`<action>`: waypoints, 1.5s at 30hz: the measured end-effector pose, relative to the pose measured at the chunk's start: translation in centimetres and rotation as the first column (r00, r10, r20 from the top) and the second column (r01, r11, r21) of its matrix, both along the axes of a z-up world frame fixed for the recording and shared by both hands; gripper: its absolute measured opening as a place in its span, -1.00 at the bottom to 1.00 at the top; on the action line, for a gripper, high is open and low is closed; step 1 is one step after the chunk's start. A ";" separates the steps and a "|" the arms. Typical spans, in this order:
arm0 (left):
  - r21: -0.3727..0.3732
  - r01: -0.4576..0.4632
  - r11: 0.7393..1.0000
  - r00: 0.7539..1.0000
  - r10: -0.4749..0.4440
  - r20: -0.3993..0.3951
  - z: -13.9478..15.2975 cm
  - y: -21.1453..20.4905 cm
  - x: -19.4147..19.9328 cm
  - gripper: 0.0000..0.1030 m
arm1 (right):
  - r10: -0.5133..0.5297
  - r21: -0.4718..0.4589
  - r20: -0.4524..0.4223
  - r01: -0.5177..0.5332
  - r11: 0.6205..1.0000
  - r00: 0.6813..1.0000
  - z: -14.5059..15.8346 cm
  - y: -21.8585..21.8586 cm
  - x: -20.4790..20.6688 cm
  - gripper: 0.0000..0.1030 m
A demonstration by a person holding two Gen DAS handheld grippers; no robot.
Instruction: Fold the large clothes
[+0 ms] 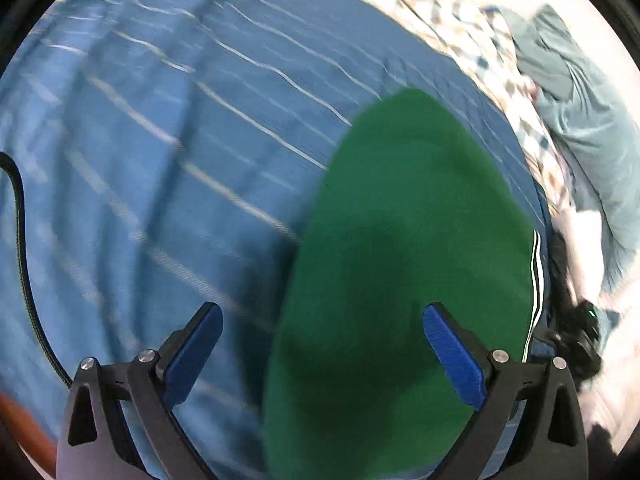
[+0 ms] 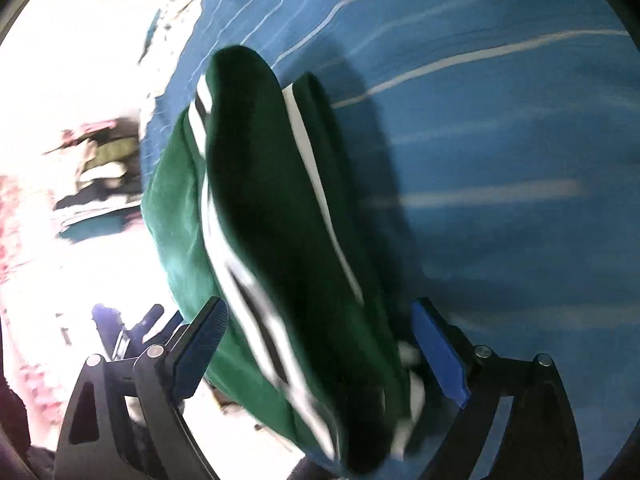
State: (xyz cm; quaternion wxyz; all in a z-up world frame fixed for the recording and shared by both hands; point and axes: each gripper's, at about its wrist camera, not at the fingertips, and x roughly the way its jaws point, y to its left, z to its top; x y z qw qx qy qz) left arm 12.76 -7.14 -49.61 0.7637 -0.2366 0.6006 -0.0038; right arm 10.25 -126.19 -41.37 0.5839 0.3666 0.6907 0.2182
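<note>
A green garment [image 1: 400,260] with white and black side stripes lies on the blue striped bedsheet [image 1: 160,120]. In the left wrist view my left gripper [image 1: 322,308] hovers over the garment's left edge. It is open, with nothing between its blue pads [image 1: 452,352]. In the right wrist view the garment [image 2: 280,200] is doubled over into a thick, blurred fold. That fold runs down between the spread fingers of my right gripper [image 2: 320,304]. This gripper is open, and its pads [image 2: 436,348] do not press on the cloth.
A pale teal garment [image 1: 580,112] lies crumpled on a patterned cloth [image 1: 460,20] beyond the sheet's far right edge. A black cable [image 1: 20,220] hangs at the left. A black device [image 1: 580,332] sits beside the garment. A pile of clothes [image 2: 100,168] lies off the bed.
</note>
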 end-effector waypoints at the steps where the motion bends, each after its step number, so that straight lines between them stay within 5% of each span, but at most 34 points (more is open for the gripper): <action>1: -0.023 0.021 1.000 1.000 -0.021 0.000 -0.9 -0.3 0.8 0.99 | 0.029 0.034 -0.013 -0.028 0.999 1.000 -1.6 0.7 0.5 0.82; 4: -0.062 0.077 0.995 0.997 -0.076 0.006 -2.6 -1.3 2.2 0.99 | 0.051 0.156 -0.005 -0.050 0.986 0.999 -3.6 2.4 0.8 0.85; 8: -0.070 0.122 0.990 0.993 -0.122 0.012 -3.1 -2.7 3.1 0.99 | 0.111 0.183 0.041 -0.117 0.976 0.993 -3.3 5.4 1.3 0.80; 13: -0.079 0.087 0.993 0.996 -0.085 0.028 -2.5 -2.1 3.5 0.91 | 0.076 0.215 0.021 -0.079 0.973 0.997 -3.0 7.2 1.2 0.02; 16: -0.086 0.090 0.992 0.995 -0.086 0.050 -1.6 -2.1 3.6 0.89 | 0.017 0.279 0.011 -0.019 0.960 1.000 -1.4 7.3 0.7 -0.10; 22: -0.147 0.099 0.984 0.993 -0.087 0.085 0.8 -1.6 4.9 0.88 | -0.038 0.332 0.022 0.029 0.943 0.999 3.2 8.8 0.1 -0.15; 31: -0.169 0.157 0.973 0.972 -0.122 0.200 6.5 1.7 10.0 0.83 | -0.079 0.327 0.059 0.056 0.943 0.995 7.4 18.6 1.8 -0.15; 32: -0.171 0.164 0.972 0.969 -0.126 0.211 7.0 2.4 10.8 0.83 | -0.079 0.323 0.076 0.050 0.945 0.994 7.5 22.4 1.0 -0.16; 39: -0.187 0.234 0.954 0.941 -0.173 0.291 9.9 8.3 20.4 0.83 | -0.118 0.282 0.177 0.064 0.957 0.977 11.8 31.3 6.6 -0.16; 45: -0.138 0.289 0.947 0.908 -0.225 0.353 11.2 12.3 30.3 0.83 | -0.155 0.270 0.246 0.086 0.959 0.957 11.9 38.4 14.0 -0.16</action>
